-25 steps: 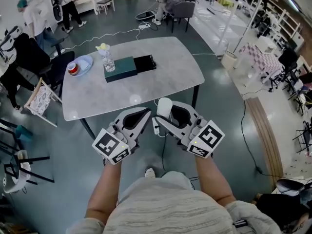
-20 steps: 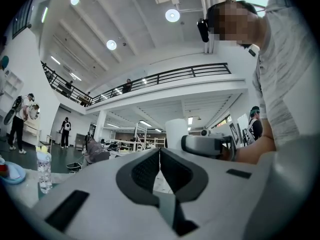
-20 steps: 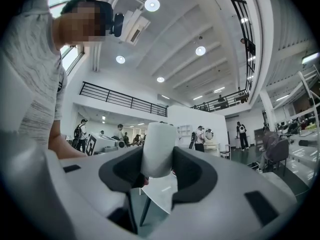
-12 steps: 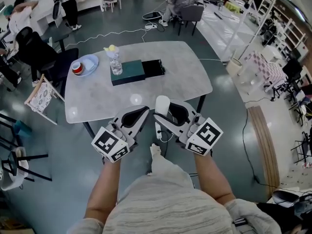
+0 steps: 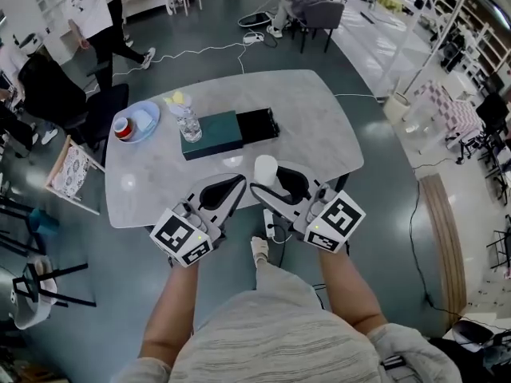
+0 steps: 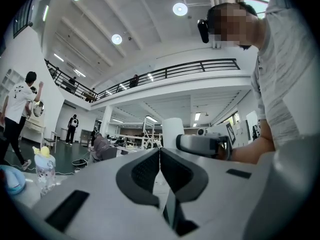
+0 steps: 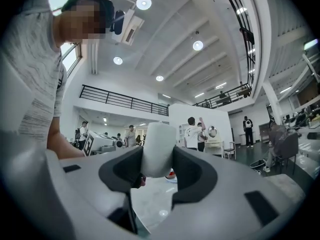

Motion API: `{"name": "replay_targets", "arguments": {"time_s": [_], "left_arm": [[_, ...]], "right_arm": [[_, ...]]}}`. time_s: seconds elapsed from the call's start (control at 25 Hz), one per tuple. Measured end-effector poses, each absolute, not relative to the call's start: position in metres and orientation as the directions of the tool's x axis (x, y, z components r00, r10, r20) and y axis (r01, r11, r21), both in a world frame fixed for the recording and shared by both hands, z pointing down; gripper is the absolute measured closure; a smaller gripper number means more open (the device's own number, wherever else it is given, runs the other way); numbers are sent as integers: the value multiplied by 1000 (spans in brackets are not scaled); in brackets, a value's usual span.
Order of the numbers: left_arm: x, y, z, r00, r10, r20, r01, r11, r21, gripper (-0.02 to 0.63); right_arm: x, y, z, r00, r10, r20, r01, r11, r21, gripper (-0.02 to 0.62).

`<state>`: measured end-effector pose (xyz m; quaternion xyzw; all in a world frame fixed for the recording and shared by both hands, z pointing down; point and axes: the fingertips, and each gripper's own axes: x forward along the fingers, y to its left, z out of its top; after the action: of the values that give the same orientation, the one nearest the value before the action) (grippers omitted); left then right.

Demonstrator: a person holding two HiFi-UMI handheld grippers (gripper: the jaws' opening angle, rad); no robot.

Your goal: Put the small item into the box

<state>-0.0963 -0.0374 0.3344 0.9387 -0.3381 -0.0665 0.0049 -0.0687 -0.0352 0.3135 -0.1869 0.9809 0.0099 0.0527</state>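
Grey table (image 5: 311,138) carries the open box (image 5: 257,124). Right gripper (image 5: 267,188), short of the box at the near table edge, clamps the small white item (image 5: 265,168), probably a roll, upright for carrying. Left gripper (image 5: 237,184) pinched together, empty.

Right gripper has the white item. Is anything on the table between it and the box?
Nothing visible does. The right gripper is shut on the white item near the table's front edge, and only bare tabletop lies between it and the box. The bottle stands at the box's left end, off that line.
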Motion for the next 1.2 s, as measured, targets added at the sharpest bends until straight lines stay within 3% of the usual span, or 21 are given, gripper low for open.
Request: {"name": "replay_targets", "arguments": {"time_s": [0.56,1.2], "left_arm": [[-92,-199,314,753,-638,-160,-640,-767,47,584],[-107,-280,349,694,-702,-160,-693,-712,115,585]], "right_arm": [[-66,-197,299,-928,-353,-116,-356,935,3,397],[-76,-288,342,-925,-377,-47,-375,926,-41,397]]}}
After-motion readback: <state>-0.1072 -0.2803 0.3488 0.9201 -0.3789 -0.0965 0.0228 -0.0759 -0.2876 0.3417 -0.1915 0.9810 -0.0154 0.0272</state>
